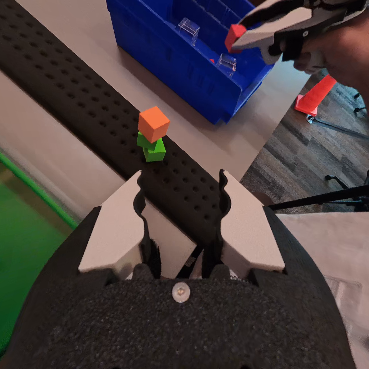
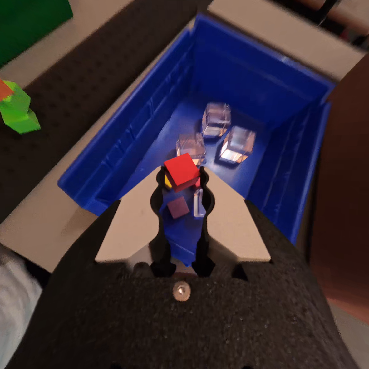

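My right gripper (image 2: 182, 169) is shut on a red cube (image 2: 182, 171) and holds it above the blue bin (image 2: 123, 143); it also shows in the left wrist view (image 1: 236, 43) with the red cube (image 1: 234, 37) at its tips. A stack of an orange cube (image 1: 153, 124) on two green cubes (image 1: 154, 153) stands on the black perforated strip (image 1: 83, 99). My left gripper (image 1: 180, 172) is open and empty, just short of that stack. The stack shows at the left edge of the right wrist view (image 2: 17, 107).
Inside the bin lie several clear cubes (image 2: 237, 145), a purple cube (image 2: 177, 206) and a yellow one (image 2: 167, 182). A red cone (image 1: 313, 97) stands on the floor beyond the table edge. A green panel (image 1: 24, 229) is at left. A tripod leg (image 1: 319, 197) crosses at right.
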The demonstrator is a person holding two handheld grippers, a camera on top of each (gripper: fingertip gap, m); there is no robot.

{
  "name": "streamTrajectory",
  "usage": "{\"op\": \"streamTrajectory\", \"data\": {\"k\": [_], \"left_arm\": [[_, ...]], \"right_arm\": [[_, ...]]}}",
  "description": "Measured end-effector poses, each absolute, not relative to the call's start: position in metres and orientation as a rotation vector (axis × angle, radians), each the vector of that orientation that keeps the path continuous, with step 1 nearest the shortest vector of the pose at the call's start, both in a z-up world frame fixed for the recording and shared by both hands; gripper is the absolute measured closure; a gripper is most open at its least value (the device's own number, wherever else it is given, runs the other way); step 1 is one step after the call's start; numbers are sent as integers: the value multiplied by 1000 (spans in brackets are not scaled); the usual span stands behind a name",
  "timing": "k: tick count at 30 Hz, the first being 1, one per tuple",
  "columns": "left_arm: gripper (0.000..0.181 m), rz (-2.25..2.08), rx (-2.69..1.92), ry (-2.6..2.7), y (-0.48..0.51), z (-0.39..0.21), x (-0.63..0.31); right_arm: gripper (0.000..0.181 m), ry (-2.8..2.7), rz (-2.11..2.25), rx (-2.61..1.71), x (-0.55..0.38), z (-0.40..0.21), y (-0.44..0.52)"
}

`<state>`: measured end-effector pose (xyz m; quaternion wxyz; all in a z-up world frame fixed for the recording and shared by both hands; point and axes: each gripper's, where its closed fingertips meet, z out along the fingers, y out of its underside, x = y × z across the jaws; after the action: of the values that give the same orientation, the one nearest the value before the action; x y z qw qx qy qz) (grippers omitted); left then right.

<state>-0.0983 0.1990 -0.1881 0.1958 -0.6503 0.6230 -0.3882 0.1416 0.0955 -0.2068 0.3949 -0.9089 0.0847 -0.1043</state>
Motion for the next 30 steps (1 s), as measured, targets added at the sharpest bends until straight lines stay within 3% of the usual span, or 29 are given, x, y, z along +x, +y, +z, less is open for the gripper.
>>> {"op": "streamTrajectory", "data": {"k": [7,10,19,23,25,30], "left_arm": [[106,-1033,-1856,1657,205,-199,-60],[106,-987,-1831,1627,209,-201,-49],[106,-901,-1863,1576,215,-213,-32],[116,-888,-1899,1557,217,-219,-28],[123,-894,-1899,1534,219,-218,-26],[140,-886,-1897,1523,222,-220,-24]], "right_arm": [[147,137,93,-2550,113,-254,95],[147,25,124,-2492,106,-243,121],[148,-252,125,-2720,116,-291,149],[147,-276,187,-2754,114,-296,146],[137,-277,191,-2738,113,-291,144],[126,-96,141,-2548,114,-242,141]]}}
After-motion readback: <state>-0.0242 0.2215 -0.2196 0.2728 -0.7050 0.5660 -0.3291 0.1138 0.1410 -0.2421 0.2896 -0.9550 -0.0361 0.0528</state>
